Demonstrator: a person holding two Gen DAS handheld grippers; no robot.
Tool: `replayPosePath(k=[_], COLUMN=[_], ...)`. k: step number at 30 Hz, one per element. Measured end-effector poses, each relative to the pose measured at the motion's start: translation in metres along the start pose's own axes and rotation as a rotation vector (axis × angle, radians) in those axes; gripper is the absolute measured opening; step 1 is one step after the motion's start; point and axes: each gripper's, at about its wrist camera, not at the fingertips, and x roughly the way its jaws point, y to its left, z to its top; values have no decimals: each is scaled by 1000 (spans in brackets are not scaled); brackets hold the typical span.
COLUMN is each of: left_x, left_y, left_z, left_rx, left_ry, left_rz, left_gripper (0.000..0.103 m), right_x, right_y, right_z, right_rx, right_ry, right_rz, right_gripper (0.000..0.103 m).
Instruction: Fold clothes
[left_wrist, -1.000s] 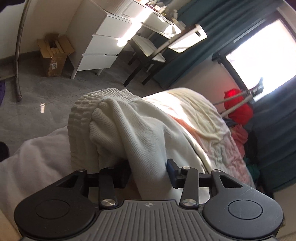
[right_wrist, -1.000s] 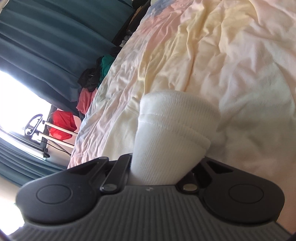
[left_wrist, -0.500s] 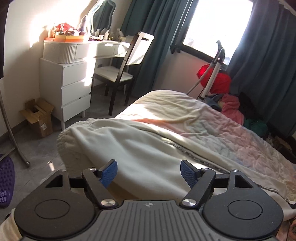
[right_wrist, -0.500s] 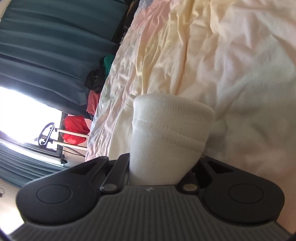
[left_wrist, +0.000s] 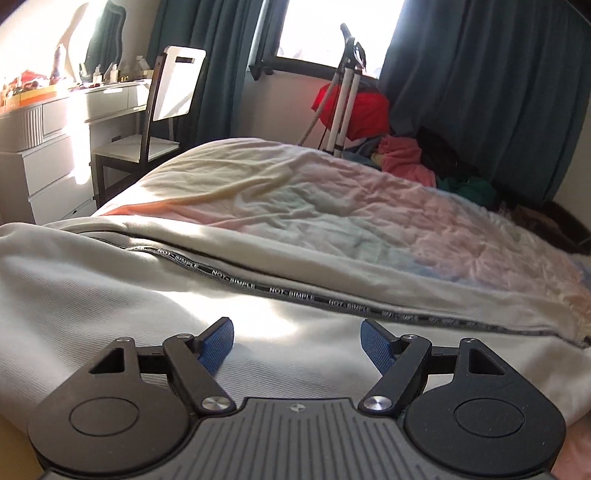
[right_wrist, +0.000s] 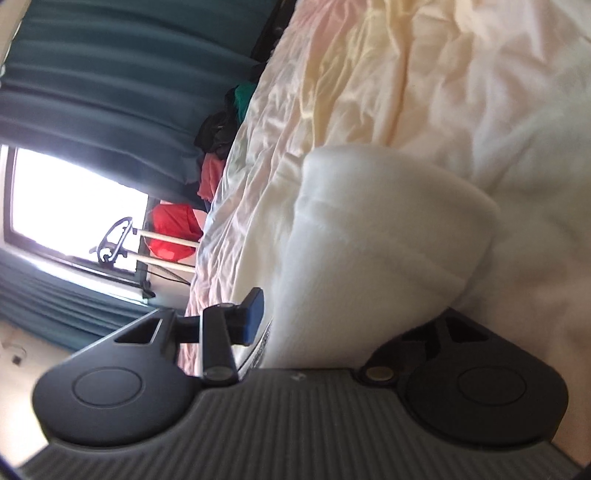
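Observation:
A white garment (left_wrist: 129, 295) with a black "NOT SIMPLE" printed tape (left_wrist: 280, 290) lies spread on the bed. My left gripper (left_wrist: 297, 341) is open and empty, low over the garment. In the right wrist view a thick white fold of the same garment (right_wrist: 376, 236) lies between the fingers of my right gripper (right_wrist: 351, 317). Its left blue pad (right_wrist: 253, 314) stands apart from the cloth, so the jaws are open. Its right finger is hidden behind the fold.
The bed has a pastel quilt (left_wrist: 332, 206). A chair (left_wrist: 162, 110) and white dresser (left_wrist: 48, 147) stand at the left. A pile of clothes (left_wrist: 406, 158) and a red bag (left_wrist: 354, 107) sit by the window and dark curtains (left_wrist: 498, 92).
My left gripper let go of the garment and drew back over it as it lay flat. My right gripper, shut on the fold until half a second ago, has now opened.

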Motion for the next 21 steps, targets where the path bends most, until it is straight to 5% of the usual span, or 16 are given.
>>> replayPosePath(k=[6, 12, 17, 21], left_x=[32, 34, 34, 33], left_y=[-15, -14, -14, -14], left_z=[-33, -36, -34, -32], left_rx=[225, 221, 223, 225], left_ry=[91, 85, 88, 90], left_rz=[80, 94, 94, 94], left_gripper=[81, 82, 83, 83], right_x=[7, 12, 20, 13], right_y=[14, 33, 33, 69], right_z=[0, -5, -8, -26], right_rx=[-76, -196, -236, -460], right_ry=[-68, -109, -94, -177], right_rz=[-2, -56, -204, -286], right_gripper=[49, 48, 23, 15])
